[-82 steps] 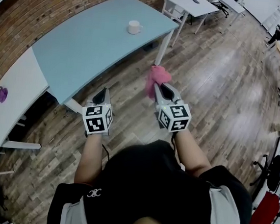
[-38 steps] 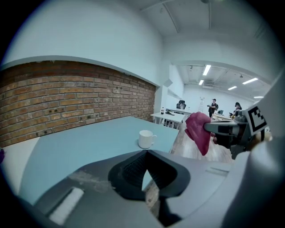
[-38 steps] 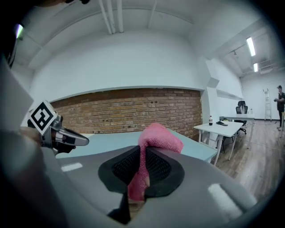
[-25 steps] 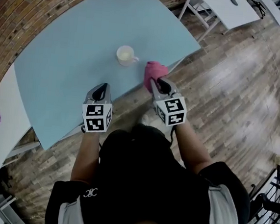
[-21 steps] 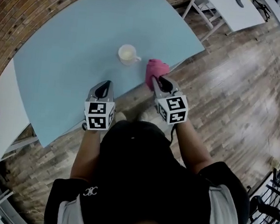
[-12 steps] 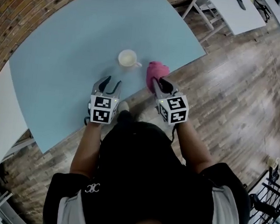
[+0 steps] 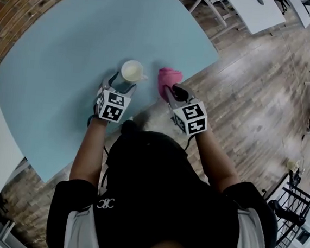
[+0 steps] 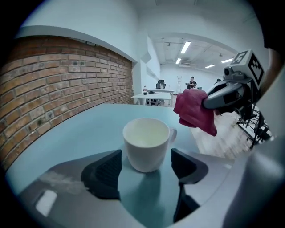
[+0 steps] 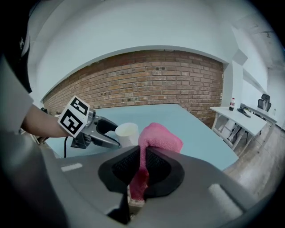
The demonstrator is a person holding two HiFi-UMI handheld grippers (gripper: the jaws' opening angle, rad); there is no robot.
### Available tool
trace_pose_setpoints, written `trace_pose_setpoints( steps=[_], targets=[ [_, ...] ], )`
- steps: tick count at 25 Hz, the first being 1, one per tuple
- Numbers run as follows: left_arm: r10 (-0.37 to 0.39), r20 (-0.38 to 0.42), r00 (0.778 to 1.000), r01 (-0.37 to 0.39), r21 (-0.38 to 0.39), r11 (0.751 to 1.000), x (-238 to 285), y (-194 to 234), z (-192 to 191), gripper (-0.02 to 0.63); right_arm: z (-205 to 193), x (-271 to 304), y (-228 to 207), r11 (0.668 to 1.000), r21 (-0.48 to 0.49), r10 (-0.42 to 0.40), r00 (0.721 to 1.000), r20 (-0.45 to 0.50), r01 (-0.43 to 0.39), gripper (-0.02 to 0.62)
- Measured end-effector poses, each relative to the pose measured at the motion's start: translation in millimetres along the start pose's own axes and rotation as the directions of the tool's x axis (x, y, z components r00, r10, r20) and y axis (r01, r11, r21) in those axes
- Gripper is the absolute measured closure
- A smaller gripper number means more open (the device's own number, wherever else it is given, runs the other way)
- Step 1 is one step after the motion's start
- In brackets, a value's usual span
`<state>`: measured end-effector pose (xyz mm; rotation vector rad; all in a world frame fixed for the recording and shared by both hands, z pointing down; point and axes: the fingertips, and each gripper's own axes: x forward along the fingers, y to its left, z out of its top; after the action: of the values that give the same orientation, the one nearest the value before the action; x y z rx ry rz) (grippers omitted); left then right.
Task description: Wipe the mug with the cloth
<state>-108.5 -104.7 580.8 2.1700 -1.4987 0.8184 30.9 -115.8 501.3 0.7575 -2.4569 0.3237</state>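
On table [image 7: 58, 57], near its front edge: white mug [image 7: 132, 70] upright between jaws of left gripper [image 7: 117, 81], just opened wide, not touching. Right gripper [image 7: 172, 89] beside mug pinches pink cloth [image 7: 168, 78]. Mug likely light, rigid, slick; grip its sides.

Strong bending at the edges is seen in all three views. Even light is given by ceiling strip lights [image 8: 185, 46]; glare is thrown on the wooden floor [image 7: 256, 92]. A soft shadow is cast beneath the mug [image 8: 146, 143] on the tabletop [image 8: 89, 129].
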Motion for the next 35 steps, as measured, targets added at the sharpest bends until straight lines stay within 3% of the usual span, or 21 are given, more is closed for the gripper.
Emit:
trace_pose_setpoints(
  steps=[6,12,19,27,33,35],
  targets=[
    [-0.101,0.022,0.995,0.101,0.017,0.995,18.5,-5.6,10.3,0.164,1.4,14.5,13.6,0.996,0.024,0.082,0.996,-0.025,-0.081,0.558],
    [-0.165,0.011,0.986,0.165,0.041,0.986,29.7,-9.0,11.5,0.153,8.7,35.0,23.0,0.979,0.158,0.136,0.990,-0.042,-0.127,0.558],
    [-0.176,-0.012,0.984,0.176,0.042,0.983,34.6,-17.1,6.2,0.190,2.9,52.3,19.2,0.925,0.376,0.098,0.989,-0.109,-0.050,0.558],
    [-0.153,-0.028,0.988,0.153,0.022,0.988,32.7,-30.7,4.2,0.194,0.6,64.7,-1.5,0.862,0.484,-0.058,0.979,-0.197,0.148,0.558],
    [-0.122,-0.042,0.992,0.121,-0.012,0.993,33.1,-26.9,2.0,0.193,-7.5,59.3,21.7,0.926,0.346,-0.074,0.971,-0.227,0.151,0.558],
    [-0.117,-0.042,0.992,0.117,-0.016,0.993,32.4,-26.0,1.2,0.193,-15.1,56.6,34.6,0.934,0.332,-0.055,0.970,-0.236,0.134,0.558]
  ],
)
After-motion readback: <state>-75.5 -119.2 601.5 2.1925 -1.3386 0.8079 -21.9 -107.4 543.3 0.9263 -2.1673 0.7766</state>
